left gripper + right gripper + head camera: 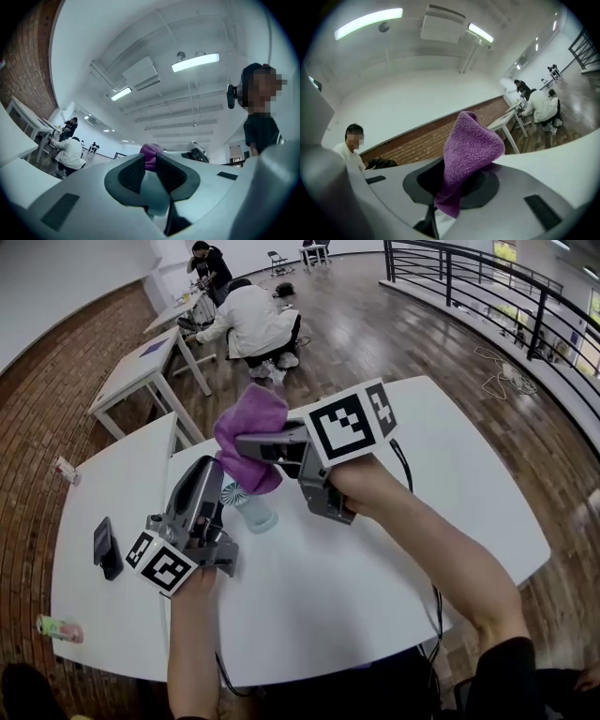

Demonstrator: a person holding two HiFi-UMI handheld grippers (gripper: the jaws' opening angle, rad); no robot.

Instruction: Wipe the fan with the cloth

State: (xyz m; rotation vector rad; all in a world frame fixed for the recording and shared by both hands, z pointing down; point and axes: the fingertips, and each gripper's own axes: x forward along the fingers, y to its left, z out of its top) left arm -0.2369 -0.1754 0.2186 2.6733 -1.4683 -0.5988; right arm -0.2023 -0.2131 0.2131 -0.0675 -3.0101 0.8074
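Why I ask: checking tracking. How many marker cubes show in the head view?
2. One marker cube sits on the left tongs, low and left; the other sits on the right tongs, raised mid-frame, gripping the purple cloth. None looks hidden.

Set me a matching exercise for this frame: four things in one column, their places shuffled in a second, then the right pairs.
Things:
1. purple cloth
2. fan
3. black device
4. person in white top

Places:
A. crouched on the wooden floor
B. clamped in the right gripper
C. on the side table at left
D. just beside the left gripper

Pairs: 1-B, 2-D, 3-C, 4-A
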